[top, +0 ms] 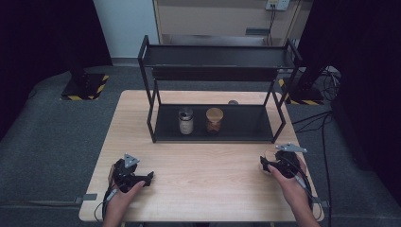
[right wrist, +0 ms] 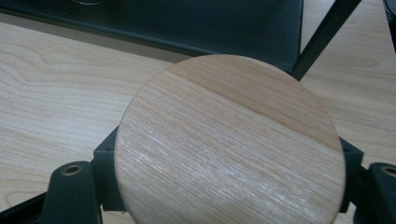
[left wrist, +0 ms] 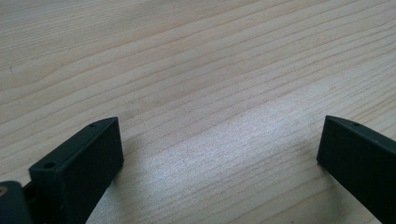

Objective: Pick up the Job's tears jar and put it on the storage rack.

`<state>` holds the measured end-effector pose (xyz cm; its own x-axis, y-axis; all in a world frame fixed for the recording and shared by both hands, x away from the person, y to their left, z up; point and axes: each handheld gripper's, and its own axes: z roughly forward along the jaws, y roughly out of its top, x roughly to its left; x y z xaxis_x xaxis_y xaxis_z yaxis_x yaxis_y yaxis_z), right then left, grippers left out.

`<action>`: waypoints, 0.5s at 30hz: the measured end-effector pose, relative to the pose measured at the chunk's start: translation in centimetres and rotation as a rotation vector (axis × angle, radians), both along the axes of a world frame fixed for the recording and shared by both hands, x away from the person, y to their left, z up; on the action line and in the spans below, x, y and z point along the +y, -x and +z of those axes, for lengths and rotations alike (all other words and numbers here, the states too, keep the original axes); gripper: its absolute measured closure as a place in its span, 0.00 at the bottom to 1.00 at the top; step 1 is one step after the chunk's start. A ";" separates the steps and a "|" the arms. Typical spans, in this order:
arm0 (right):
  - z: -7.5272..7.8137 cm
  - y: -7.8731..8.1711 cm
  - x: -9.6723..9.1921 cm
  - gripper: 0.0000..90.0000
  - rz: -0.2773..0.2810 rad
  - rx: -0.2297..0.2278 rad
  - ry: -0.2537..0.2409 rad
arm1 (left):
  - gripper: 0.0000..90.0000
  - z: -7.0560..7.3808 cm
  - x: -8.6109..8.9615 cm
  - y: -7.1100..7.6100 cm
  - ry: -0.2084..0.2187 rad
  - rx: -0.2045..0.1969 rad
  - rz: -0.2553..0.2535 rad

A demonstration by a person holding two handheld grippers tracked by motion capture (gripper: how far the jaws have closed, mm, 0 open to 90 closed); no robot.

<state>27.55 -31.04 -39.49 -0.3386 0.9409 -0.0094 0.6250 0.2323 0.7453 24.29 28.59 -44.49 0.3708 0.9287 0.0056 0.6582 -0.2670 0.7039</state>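
- Right gripper (right wrist: 229, 186) first: its black fingers (right wrist: 105, 163) are clamped on either side of a jar with a round wooden lid (right wrist: 229, 140), and the lid face takes up the middle of the right gripper view.
- In the high view that same jar (top: 268, 158) sits low at the right of the frame, just left of the right gripper (top: 265, 165), near the table's right edge.
- Left gripper (left wrist: 219, 154): fingers (left wrist: 88, 158) spread wide, nothing between them, bare table (left wrist: 196, 70) grain beneath.
- High view puts the left gripper (top: 150, 177) at lower left, parked on the wood.
- Moving outward: the black two-tier rack (top: 217, 123) stands at the centre of the frame, at the far side of the table.
- On its lower shelf, two jars already stand side by side: a metal-lidded jar (top: 186, 121) left, a wooden-lidded jar (top: 214, 120) right.
- My read: two jars are stowed, a third is gripped and not yet shelved; the carry to the rack and the release are left.
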 end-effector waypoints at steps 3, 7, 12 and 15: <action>0.1 0.0 0.3 0.28 0.004 -0.002 0.000 | 0.00 0.0 0.0 0.0 0.000 0.000 0.000; 0.3 -0.1 0.6 0.28 0.011 -0.004 0.001 | 0.00 0.0 0.0 0.0 0.000 0.000 0.000; 0.6 -0.2 0.9 0.28 0.024 -0.007 0.003 | 0.00 0.0 0.0 0.0 0.000 0.000 0.000; 0.6 -0.3 1.2 0.28 0.030 -0.007 0.001 | 0.00 0.0 0.0 0.0 0.000 0.000 0.000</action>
<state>27.89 -29.89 -38.87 -0.3667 0.9303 -0.0122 0.6127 0.2514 0.7492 24.29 28.59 -44.49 0.3707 0.9287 0.0056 0.6581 -0.2669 0.7040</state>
